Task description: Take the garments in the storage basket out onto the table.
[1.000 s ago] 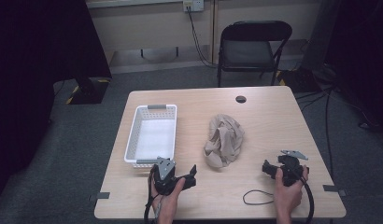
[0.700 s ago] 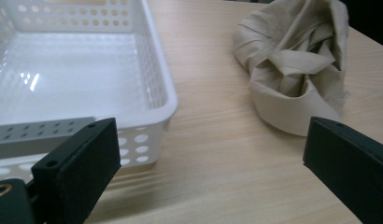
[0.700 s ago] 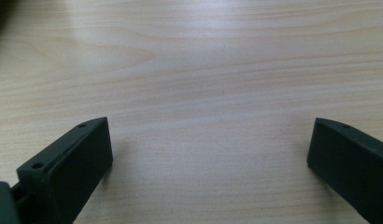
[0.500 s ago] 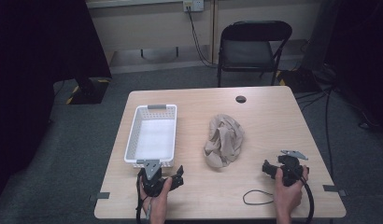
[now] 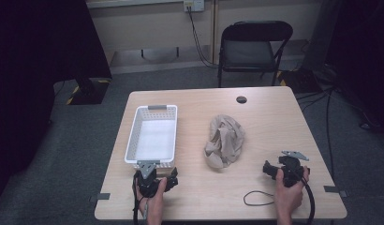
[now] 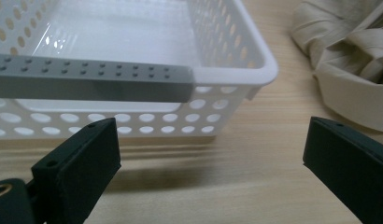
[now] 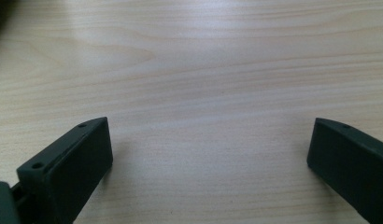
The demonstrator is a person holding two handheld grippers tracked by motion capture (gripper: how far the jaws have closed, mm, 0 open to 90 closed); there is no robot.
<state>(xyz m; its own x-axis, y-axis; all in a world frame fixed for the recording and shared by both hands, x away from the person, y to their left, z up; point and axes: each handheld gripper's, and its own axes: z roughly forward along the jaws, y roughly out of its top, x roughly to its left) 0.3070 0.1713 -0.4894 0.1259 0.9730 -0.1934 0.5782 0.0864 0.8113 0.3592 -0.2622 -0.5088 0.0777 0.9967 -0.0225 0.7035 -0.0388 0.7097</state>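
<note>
Fingers (image 6: 82,154) apart, white basket (image 5: 134,140) seemingly bare

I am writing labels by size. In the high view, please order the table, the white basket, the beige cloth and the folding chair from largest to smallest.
1. table
2. folding chair, though it stands farther from the camera, so its true size is unsure
3. white basket
4. beige cloth

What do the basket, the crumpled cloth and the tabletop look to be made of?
Basket: white plastic, slightly glossy, with moulded oval holes in its walls; its grey handle looks matte, maybe rubbery. Cloth: beige woven fabric, probably cotton-like, soft folds and a matte surface. Table: light wood grain with a faint sheen, possibly laminate rather than solid wood.
</note>
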